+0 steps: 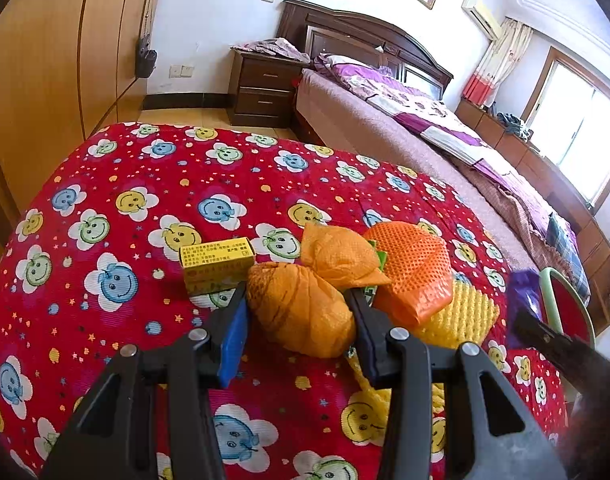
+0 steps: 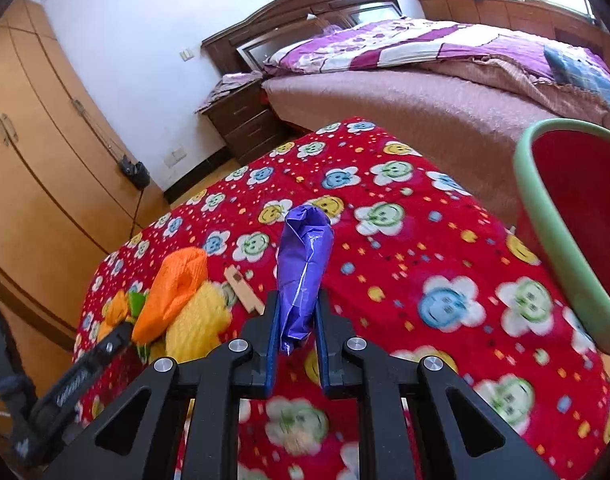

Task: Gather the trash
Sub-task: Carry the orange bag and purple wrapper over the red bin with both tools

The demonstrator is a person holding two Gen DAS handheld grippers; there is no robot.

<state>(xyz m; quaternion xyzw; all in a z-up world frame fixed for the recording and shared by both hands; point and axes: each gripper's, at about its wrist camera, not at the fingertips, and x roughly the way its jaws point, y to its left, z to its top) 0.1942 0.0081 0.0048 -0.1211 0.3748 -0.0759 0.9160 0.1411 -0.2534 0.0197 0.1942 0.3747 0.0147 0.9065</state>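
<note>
Both mounted at the wrist, close above the red smiley-print tabletop (image 1: 145,184), angled downward along each gripper toward the bed (image 2: 405,92) and wardrobe (image 1: 45,60), sharing the orange and yellow wrappings (image 2: 177,280) and the green-rimmed bin (image 2: 545,216).

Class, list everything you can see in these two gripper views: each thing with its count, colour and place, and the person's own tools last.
Crumpled bag: 1, orange, between left gripper's fingers.
Wrapper: 1, purple, in right gripper.
Net sleeve: 1, orange, on cloth.
Foam net: 1, yellow, under orange sleeve.
Small box: 1, yellow, left of bag.
Bin: 1, red, green rim, right of table.
Tablecloth: 1, red, smiley flowers.
Bed: 1, purple bedding, behind.
Left gripper: black, around bag.
Right gripper: black, shut on wrapper.
</note>
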